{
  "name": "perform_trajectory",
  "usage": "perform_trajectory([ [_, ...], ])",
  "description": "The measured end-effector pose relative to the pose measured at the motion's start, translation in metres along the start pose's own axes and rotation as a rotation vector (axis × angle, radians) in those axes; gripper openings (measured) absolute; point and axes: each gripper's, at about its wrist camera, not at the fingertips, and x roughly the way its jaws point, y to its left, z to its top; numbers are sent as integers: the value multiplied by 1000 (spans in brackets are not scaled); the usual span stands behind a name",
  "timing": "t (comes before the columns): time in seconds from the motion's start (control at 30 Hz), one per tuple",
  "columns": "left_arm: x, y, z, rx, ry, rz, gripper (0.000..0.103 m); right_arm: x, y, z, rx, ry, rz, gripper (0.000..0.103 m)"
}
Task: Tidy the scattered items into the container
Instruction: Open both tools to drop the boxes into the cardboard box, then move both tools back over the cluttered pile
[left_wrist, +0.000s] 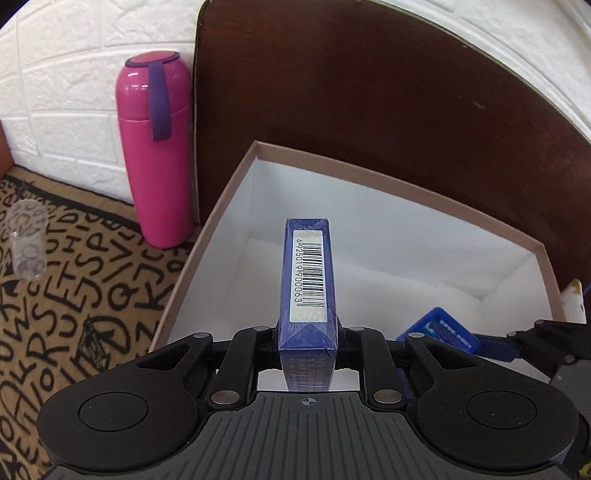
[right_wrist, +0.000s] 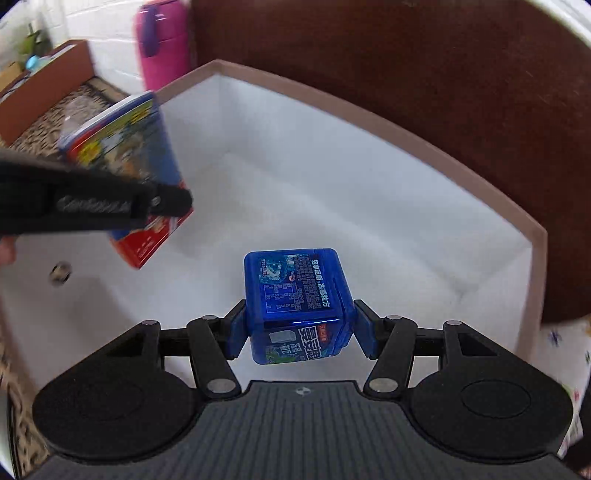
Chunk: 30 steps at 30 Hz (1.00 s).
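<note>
My left gripper (left_wrist: 307, 334) is shut on a flat blue box with a barcode (left_wrist: 309, 273), held edge-up over the white-lined container (left_wrist: 207, 236). That box (right_wrist: 125, 162) and the left gripper (right_wrist: 173, 201) also show at the left of the right wrist view, above the container's near left side. My right gripper (right_wrist: 301, 325) is shut on a small blue plastic cube-shaped box (right_wrist: 295, 302) above the container's white floor (right_wrist: 314, 206). The cube (left_wrist: 441, 328) and right gripper (left_wrist: 517, 341) show at the right edge of the left wrist view.
A pink flask (left_wrist: 157, 147) stands left of the container against a dark wooden panel (left_wrist: 369, 92). A clear plastic tube (left_wrist: 27, 236) lies on the letter-print mat (left_wrist: 81, 295). A brown open box (right_wrist: 48, 81) stands far left by the white brick wall.
</note>
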Motion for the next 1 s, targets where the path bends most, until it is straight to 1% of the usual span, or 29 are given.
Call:
perform_trajectory([
  [0.03, 4, 0, 5, 5, 0, 7, 17, 4, -2, 5, 6, -13, -3, 63],
  [0.07, 8, 0, 8, 16, -5, 15, 31, 8, -3, 9, 16, -31, 4, 63],
  [0.13, 13, -1, 13, 38, -42, 38, 44, 13, -8, 14, 61, -85, 35, 64],
  [0.17, 16, -2, 14, 44, -58, 26, 58, 15, -10, 15, 79, -118, 39, 70],
  [0.2, 18, -4, 14, 50, -60, 0, 67, 17, -10, 14, 83, -143, 27, 86],
  [0.23, 19, -7, 13, 62, -56, -26, 81, 19, -9, 13, 71, -153, 2, 91],
  [0.27, 19, -11, 11, 78, -51, -38, 89, 19, -7, 10, 44, -155, -19, 91],
  [0.3, 19, -16, 9, 94, -51, -31, 90, 20, -6, 7, 16, -150, -20, 91],
  [0.33, 19, -20, 7, 110, -56, -8, 91, 19, -6, 3, 2, -154, -16, 91],
  [0.4, 18, -24, 5, 137, -60, 30, 91, 17, -10, -2, 14, -135, -36, 91],
  [0.5, 12, -23, 1, 121, -52, 37, 91, 13, -20, -9, 62, -112, -9, 91],
  [0.57, 6, -21, -2, 112, -45, 35, 92, 7, -23, -4, 85, -98, -6, 90],
  [0.7, -12, -24, -3, 123, -48, 73, 93, -4, -22, -1, 108, -91, 5, 90],
  [0.77, -24, -25, -3, 124, -58, 76, 94, -13, -21, 0, 110, -99, 19, 91],
  [0.83, -39, -27, -6, 117, -71, 69, 95, -29, -20, -1, 110, -112, 35, 94],
  [1.0, -84, -42, -17, 98, -142, 50, 99, -80, -18, -14, 93, -157, 63, 97],
])
